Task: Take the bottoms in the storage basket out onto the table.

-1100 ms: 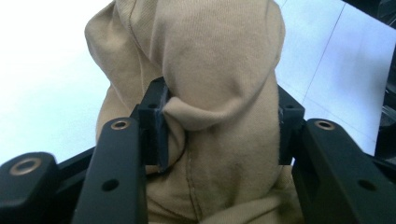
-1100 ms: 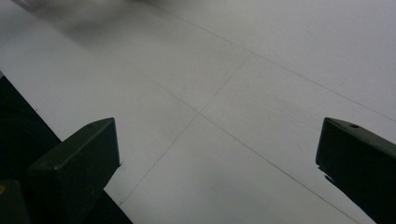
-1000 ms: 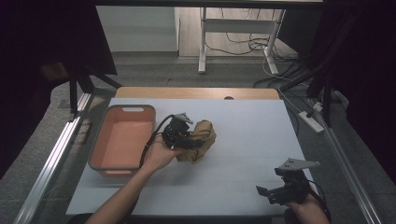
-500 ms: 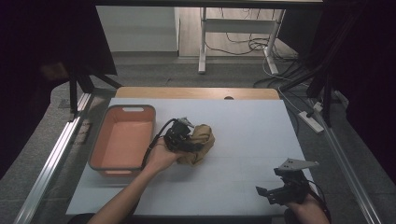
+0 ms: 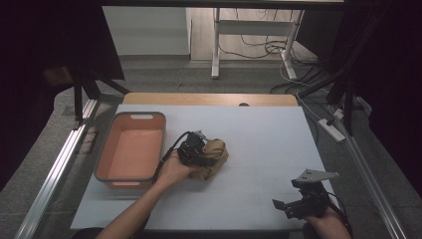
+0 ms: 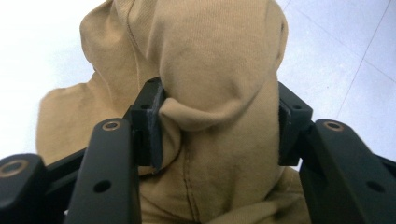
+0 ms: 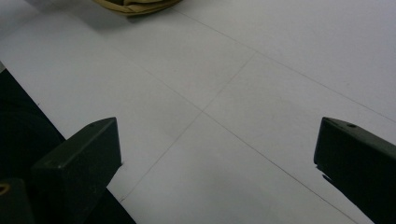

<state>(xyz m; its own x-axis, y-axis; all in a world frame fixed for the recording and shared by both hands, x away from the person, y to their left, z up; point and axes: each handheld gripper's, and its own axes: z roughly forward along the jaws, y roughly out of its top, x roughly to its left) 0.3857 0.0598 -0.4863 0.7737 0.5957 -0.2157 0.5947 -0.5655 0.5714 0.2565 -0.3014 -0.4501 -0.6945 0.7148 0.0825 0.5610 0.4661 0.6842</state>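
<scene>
Here, nearest the person, the right gripper (image 5: 298, 203) rests at the near right corner of the white table (image 5: 268, 144), its jaws spread wide with nothing between them; in the right gripper view (image 7: 217, 172) bare tabletop lies between the two black jaws. Farther in, at the table's middle, the left gripper (image 5: 201, 154) sits down on a bunched tan cloth (image 5: 215, 153), the person's left hand (image 5: 175, 168) behind it. In the left gripper view the jaws (image 6: 217, 126) straddle a raised fold of the tan cloth (image 6: 210, 84): the left pad (image 6: 150, 123) presses into the fabric, and the right one appears to touch it too, though its face is partly hidden by the fold. The jaws have just been opening a little, with the cloth still between them. The cloth lies on the table, just right of an orange basket (image 5: 130, 175) and apart from it. Beyond the far edge, cables (image 5: 259, 47) lie on the floor.
</scene>
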